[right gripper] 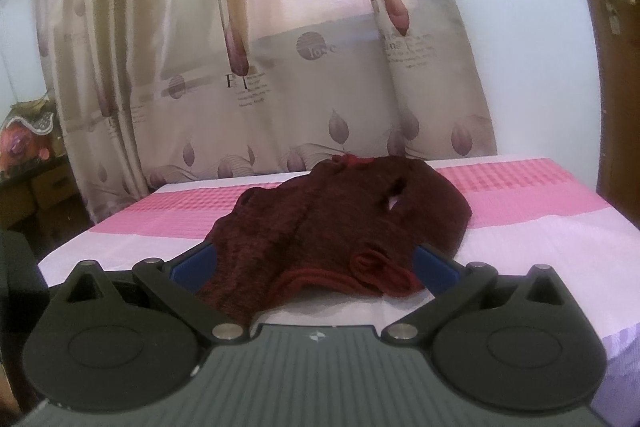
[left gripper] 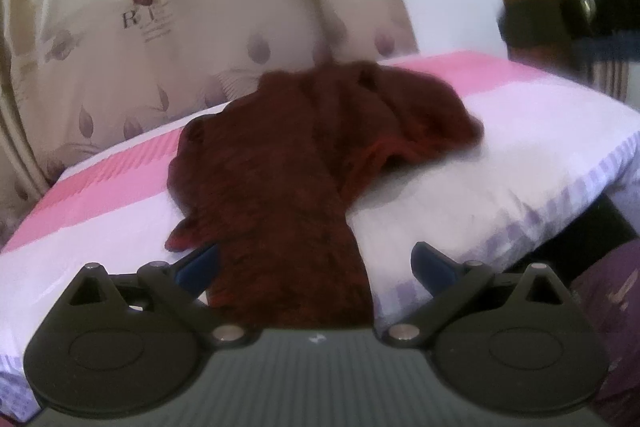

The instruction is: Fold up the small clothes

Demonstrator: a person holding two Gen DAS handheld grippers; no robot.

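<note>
Lying on: pink-and-white bed [right gripper: 520,227], crumpled maroon knit garment [right gripper: 340,219], curtain [right gripper: 260,67] behind.
Left gripper [left gripper: 316,267]: jaws wide, near end of garment [left gripper: 288,187] runs between blue fingers [left gripper: 200,265], not pinched.
Right gripper [right gripper: 316,267]: jaws wide, garment's hem between fingers [right gripper: 434,269], nothing clamped.
Door [right gripper: 608,39]: far right.

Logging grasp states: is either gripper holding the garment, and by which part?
Neither. Left gripper and right gripper are both open, fingers straddling the dark red knitted garment's near edge, unclamped.

Black linkage gripper [left gripper: 316,263], blue pads [left gripper: 198,267], silver pivot screws, ribbed grey body.
</note>
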